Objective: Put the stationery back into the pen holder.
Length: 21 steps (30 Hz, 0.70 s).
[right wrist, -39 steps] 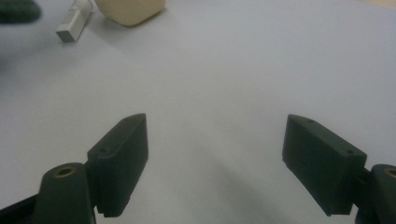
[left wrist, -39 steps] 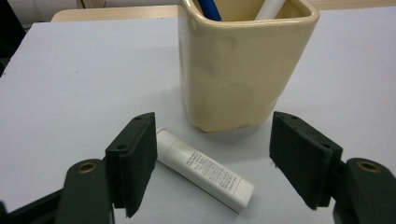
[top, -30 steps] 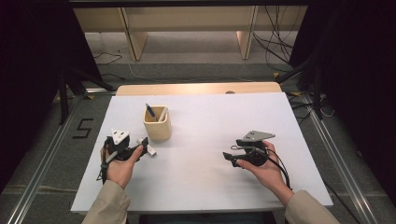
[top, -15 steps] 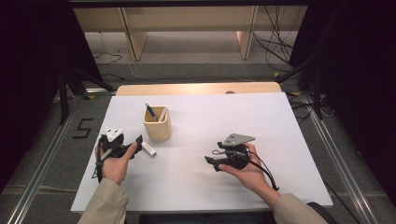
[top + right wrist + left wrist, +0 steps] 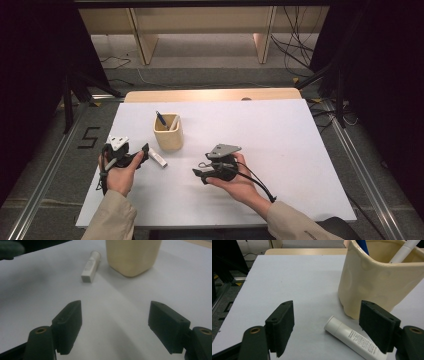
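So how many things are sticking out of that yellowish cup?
2. A blue pen leans at the left side of the cup, and a white pen or marker leans at its right. Something shorter could be hidden inside.

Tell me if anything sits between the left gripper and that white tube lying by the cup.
Nothing visible does. The left gripper is open, and the white tube lies on bare table just ahead between its jaws. The cream cup stands behind the tube, not in the path.
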{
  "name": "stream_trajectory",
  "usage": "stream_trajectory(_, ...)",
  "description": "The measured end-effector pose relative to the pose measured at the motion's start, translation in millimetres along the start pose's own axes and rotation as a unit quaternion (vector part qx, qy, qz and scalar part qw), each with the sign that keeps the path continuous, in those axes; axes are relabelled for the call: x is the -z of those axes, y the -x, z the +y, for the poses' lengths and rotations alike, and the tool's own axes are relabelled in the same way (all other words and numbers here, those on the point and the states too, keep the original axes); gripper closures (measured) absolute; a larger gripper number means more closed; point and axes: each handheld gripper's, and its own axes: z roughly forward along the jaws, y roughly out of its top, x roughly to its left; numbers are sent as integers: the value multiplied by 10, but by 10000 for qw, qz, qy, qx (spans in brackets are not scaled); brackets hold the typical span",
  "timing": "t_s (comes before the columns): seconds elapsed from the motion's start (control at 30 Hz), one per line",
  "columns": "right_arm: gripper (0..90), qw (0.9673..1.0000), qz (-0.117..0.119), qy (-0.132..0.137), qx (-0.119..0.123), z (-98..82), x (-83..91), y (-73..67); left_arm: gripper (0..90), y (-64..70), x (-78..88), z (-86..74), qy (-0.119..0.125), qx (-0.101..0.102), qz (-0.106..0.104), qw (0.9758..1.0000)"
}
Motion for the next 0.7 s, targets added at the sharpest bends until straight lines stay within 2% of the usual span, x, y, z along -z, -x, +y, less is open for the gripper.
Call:
stream_trajectory(0.3, 306, 9998, 69, -37, 183, 206, -390, -198, 285, -21, -14, -8, -38, 22, 73, 10000)
stream_trajectory(0.5, 331, 9996, 78, -27, 255, 334, -640, -300, 288, -25, -20, -8, -38, 47, 47, 10000)
stream_trajectory(0.7, 351, 9993, 94, -176, 305, 399, -873, -368, 290, -30, -24, -8, -45, 47, 47, 10000)
